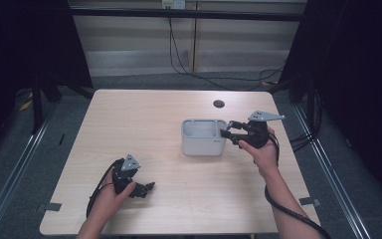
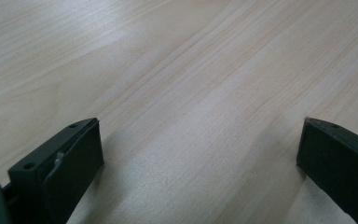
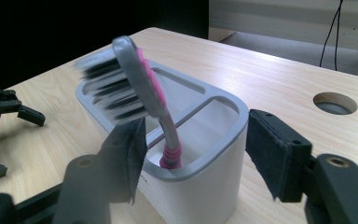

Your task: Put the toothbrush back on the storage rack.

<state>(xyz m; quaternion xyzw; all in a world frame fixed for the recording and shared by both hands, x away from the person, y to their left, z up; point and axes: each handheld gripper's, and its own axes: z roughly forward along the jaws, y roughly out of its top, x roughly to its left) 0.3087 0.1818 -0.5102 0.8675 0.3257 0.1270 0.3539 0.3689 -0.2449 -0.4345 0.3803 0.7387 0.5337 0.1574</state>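
A grey two-compartment holder (image 1: 204, 142) stands right of the table's middle. In the right gripper view a toothbrush (image 3: 142, 88) with a grey and pink handle stands head-up in the holder's (image 3: 205, 196) near compartment. It leans toward one jaw, and its bristles are blurred. My right gripper (image 1: 230, 130) sits at the holder's right rim, open (image 3: 196, 154), with its jaws wide on either side of that compartment. My left gripper (image 1: 148, 188) rests low on the table at the front left, open (image 2: 200, 154) over bare wood.
A round hole (image 1: 219, 103) is cut in the table behind the holder. Black cables (image 1: 199, 74) run across the floor beyond the far edge. Metal rails flank the table. The left gripper (image 3: 9, 107) appears far off in the right gripper view.
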